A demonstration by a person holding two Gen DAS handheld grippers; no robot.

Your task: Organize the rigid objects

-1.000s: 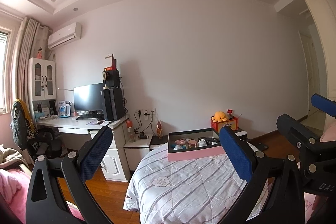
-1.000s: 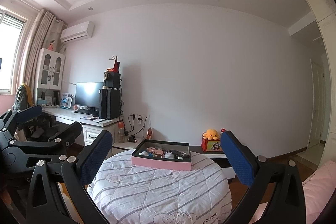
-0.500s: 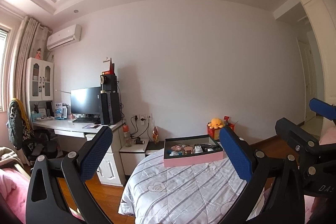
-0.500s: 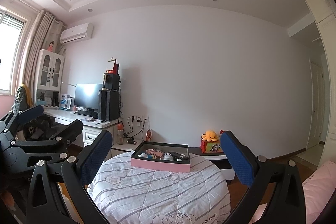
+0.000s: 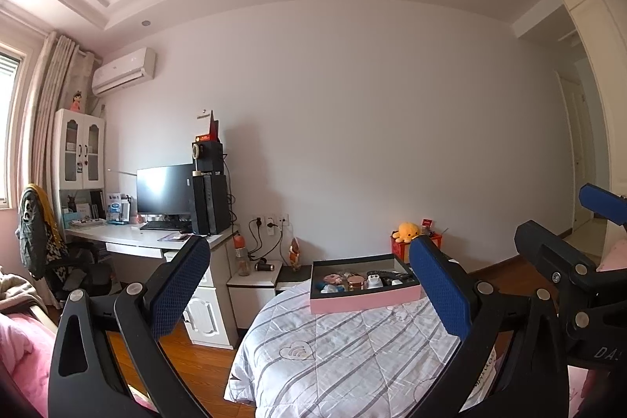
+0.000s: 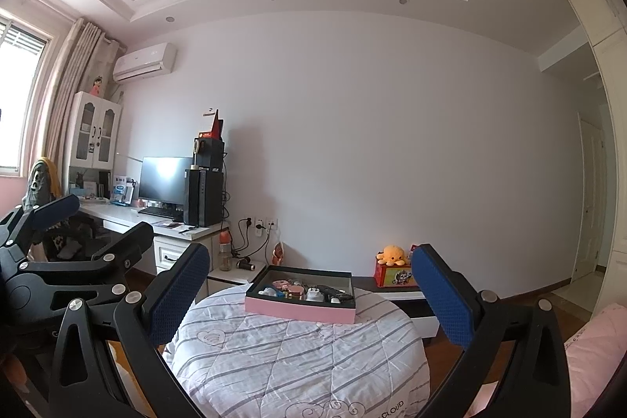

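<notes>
Holding my left gripper (image 5: 309, 285) and right gripper (image 6: 309, 290) wide apart and empty, short of the pink tray (image 6: 299, 309) on the quilted bed (image 6: 298, 351)

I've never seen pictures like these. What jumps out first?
Two black grippers with blue padded fingers fill the foreground, the left gripper and the right gripper, both wide open and holding nothing. Between them, a shallow pink box of small items rests on a grey-striped white quilt. An orange plush octopus sits behind.

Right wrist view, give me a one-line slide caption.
Open right gripper faces a pink tray of small items on a striped quilt, with the left gripper alongside.
</notes>
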